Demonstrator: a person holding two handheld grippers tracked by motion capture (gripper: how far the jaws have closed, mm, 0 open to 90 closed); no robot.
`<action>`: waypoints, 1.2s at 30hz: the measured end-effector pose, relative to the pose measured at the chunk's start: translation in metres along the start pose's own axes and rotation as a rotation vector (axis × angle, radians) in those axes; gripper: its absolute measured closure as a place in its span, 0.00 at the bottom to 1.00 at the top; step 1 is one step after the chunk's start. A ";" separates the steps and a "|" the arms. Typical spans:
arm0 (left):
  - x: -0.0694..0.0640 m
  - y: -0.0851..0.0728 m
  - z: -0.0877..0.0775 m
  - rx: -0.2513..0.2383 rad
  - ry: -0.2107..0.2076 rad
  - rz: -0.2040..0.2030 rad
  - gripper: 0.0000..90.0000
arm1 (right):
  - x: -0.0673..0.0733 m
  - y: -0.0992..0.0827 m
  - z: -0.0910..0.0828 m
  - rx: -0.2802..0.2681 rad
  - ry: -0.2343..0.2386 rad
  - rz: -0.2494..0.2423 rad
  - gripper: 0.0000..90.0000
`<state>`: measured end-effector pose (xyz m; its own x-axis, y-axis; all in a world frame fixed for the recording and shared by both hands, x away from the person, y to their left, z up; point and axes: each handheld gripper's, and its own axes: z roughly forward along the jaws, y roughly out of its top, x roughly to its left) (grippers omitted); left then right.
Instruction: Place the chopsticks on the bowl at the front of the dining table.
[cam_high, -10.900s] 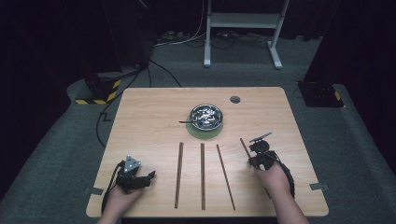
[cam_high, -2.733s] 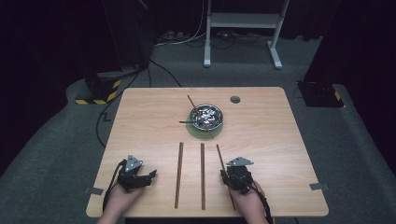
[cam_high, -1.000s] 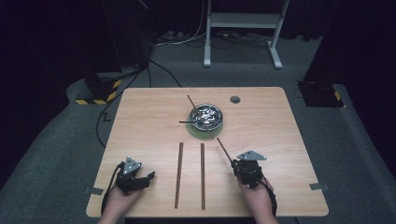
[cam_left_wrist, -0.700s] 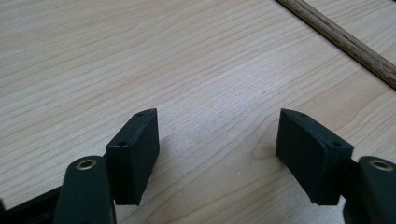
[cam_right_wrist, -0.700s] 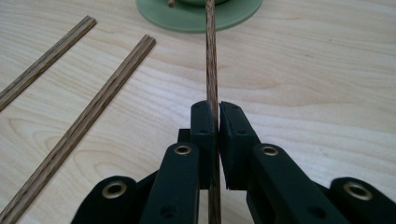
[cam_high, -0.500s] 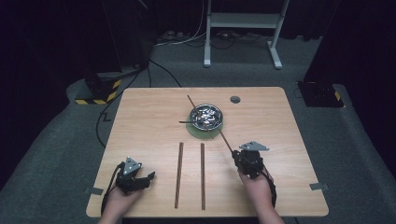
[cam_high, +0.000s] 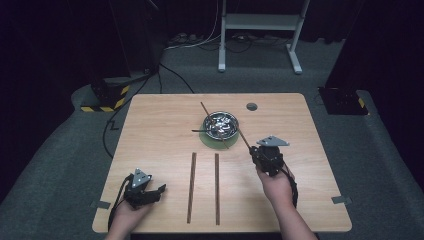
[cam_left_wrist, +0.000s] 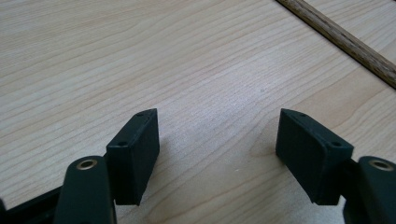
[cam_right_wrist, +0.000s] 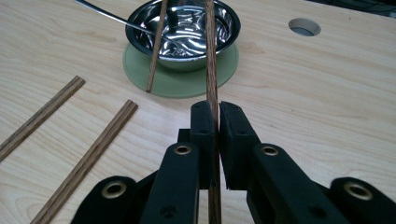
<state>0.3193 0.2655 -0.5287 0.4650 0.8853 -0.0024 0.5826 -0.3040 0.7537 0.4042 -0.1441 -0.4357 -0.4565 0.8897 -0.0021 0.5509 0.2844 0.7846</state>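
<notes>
My right gripper (cam_high: 256, 151) (cam_right_wrist: 214, 111) is shut on a brown chopstick (cam_high: 243, 138) (cam_right_wrist: 210, 60), held off the table with its far end over the steel bowl (cam_high: 222, 124) (cam_right_wrist: 183, 25). The bowl stands on a green coaster (cam_high: 206, 141) (cam_right_wrist: 184, 86). Another chopstick (cam_high: 214, 125) (cam_right_wrist: 156, 46) leans across the bowl, and a thin metal utensil (cam_high: 200, 131) (cam_right_wrist: 100, 14) sticks out to its left. Two chopsticks (cam_high: 191, 187) (cam_high: 217, 187) lie side by side on the table. My left gripper (cam_high: 157, 191) (cam_left_wrist: 217, 135) rests open at the near left, nothing between its jaws.
The wooden table (cam_high: 150, 125) has a round hole (cam_high: 251, 106) (cam_right_wrist: 304, 26) behind the bowl. In the left gripper view one lying chopstick (cam_left_wrist: 345, 39) crosses the upper right corner. Dark floor, cables and a metal stand (cam_high: 260, 30) lie beyond the table.
My right gripper has risen and moved away from me toward the bowl with the chopstick in it, whose far end now reaches over the bowl. The left gripper has stayed still.
</notes>
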 end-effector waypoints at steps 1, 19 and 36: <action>0.000 0.000 0.000 0.000 0.001 0.000 0.34 | 0.000 0.000 0.000 0.000 0.000 0.000 0.94; 0.000 0.000 0.000 0.000 -0.003 0.001 0.34 | 0.000 0.029 0.032 0.026 0.015 -0.037 0.94; 0.000 -0.001 -0.001 0.001 -0.003 0.005 0.34 | -0.002 0.049 0.070 0.055 0.040 -0.003 0.94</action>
<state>0.3181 0.2659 -0.5286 0.4700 0.8826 -0.0008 0.5808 -0.3086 0.7533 0.4809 -0.1074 -0.4405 -0.4856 0.8739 0.0213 0.5860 0.3074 0.7497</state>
